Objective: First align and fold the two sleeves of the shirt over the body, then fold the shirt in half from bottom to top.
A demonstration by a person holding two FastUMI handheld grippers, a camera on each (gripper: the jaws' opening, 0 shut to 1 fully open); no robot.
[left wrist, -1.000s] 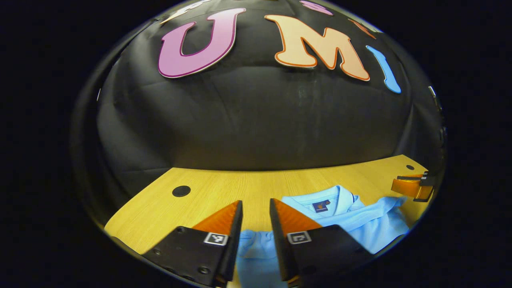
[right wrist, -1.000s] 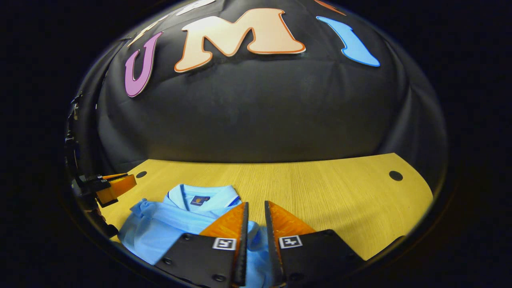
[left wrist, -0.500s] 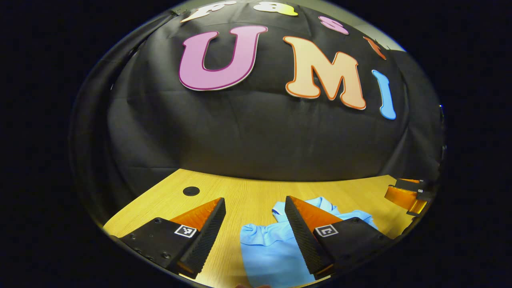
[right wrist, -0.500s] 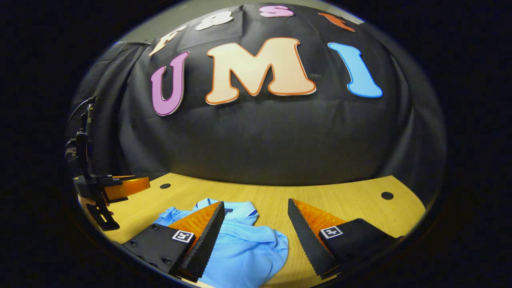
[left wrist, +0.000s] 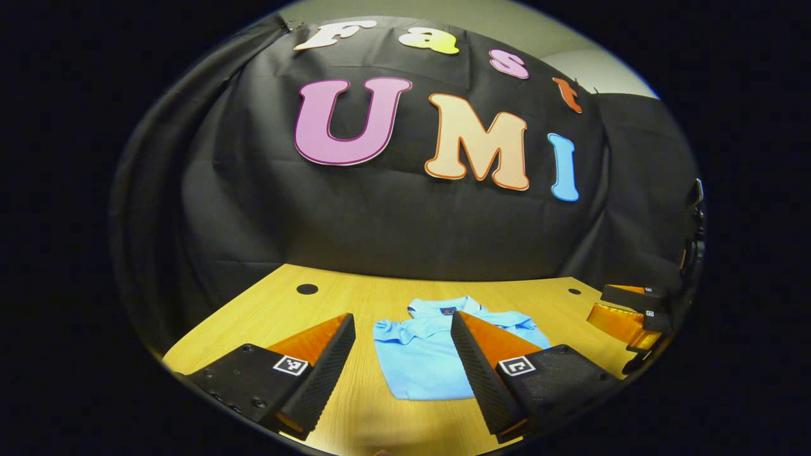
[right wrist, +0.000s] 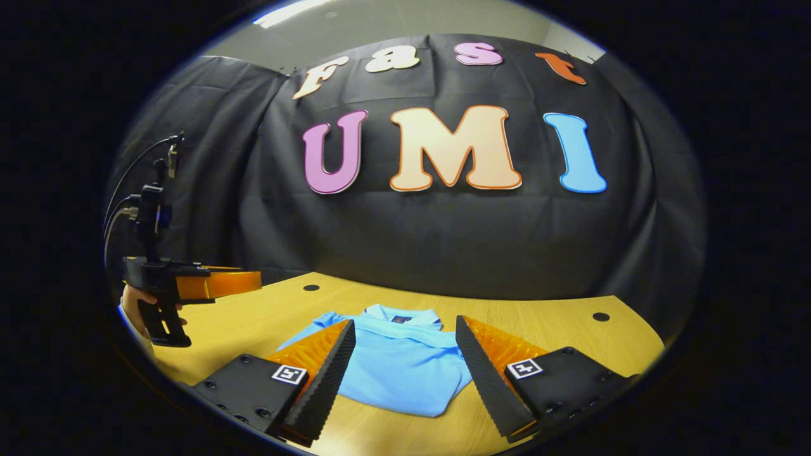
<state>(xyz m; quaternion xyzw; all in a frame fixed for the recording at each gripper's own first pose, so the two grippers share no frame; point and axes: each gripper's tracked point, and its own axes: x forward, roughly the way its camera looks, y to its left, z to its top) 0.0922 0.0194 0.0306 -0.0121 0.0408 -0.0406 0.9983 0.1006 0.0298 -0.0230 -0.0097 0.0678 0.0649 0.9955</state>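
Observation:
A light blue shirt (left wrist: 421,358) lies folded into a compact rectangle on the wooden table (left wrist: 253,323), collar toward the wall. In the right gripper view the same shirt (right wrist: 396,367) rests between and beyond the fingers. My left gripper (left wrist: 400,323) hovers open above the table, short of the shirt, holding nothing. My right gripper (right wrist: 402,329) is open too, raised back from the shirt. The left gripper (right wrist: 209,284), held by a hand (right wrist: 136,304), appears at the left of the right gripper view. The right gripper (left wrist: 624,310) appears at the right edge of the left gripper view.
The table (right wrist: 545,316) has small dark round holes (left wrist: 307,289) (right wrist: 600,316) near its back corners. The black cloth wall rises right behind the table's far edge. Bare wood lies on both sides of the shirt.
Both grippers opened, let go of the shirt and pulled back and up. The shirt now lies folded on the table, farther from both cameras.

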